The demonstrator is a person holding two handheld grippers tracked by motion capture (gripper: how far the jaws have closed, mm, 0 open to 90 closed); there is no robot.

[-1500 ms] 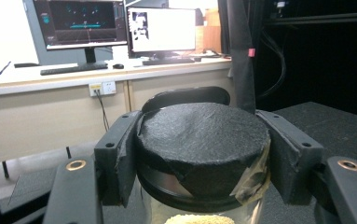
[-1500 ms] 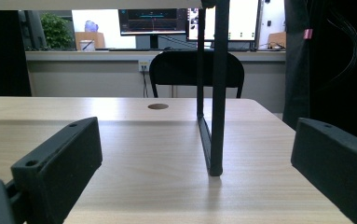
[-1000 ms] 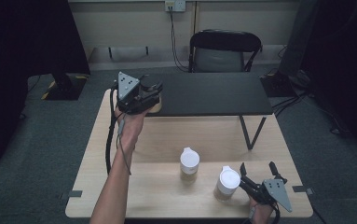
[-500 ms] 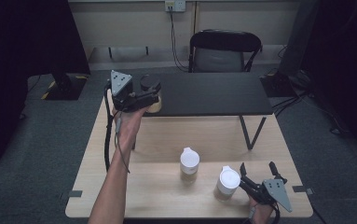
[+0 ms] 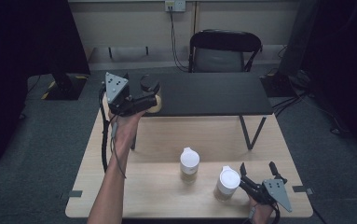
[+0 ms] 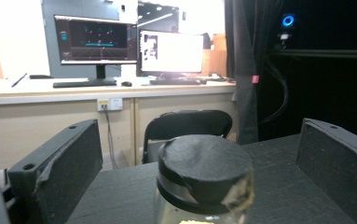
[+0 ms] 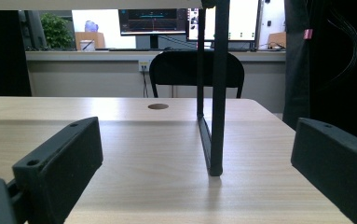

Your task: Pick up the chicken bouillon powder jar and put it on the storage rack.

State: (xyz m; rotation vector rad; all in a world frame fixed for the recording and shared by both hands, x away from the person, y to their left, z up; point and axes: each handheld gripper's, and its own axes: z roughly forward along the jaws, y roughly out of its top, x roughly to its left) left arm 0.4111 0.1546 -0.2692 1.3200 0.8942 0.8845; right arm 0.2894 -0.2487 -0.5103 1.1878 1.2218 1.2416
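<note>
A small jar with a black lid [image 5: 155,103] [image 6: 204,168] stands on the left end of the black shelf [image 5: 204,93]. My left gripper [image 5: 150,91] is level with it. Its jaws have just been opening and now stand open on either side of the jar, with its fingers [image 6: 59,163] clear of the lid. Near the front right corner of the wooden table [image 5: 167,135], my right gripper [image 5: 257,167] lies open with nothing between its fingers [image 7: 59,158]. It sits just right of a white-lidded jar [image 5: 227,182].
A second white-lidded jar [image 5: 189,163] stands mid-table in front of the shelf. The shelf's thin black leg [image 7: 213,116] rises straight ahead of my right gripper. A black chair [image 5: 225,51] is behind the table, with monitors on a desk beyond.
My left gripper's jaws have spread apart from the black-lidded jar, and the hand has drifted slightly left. The right gripper and both white-lidded jars have stayed put.
</note>
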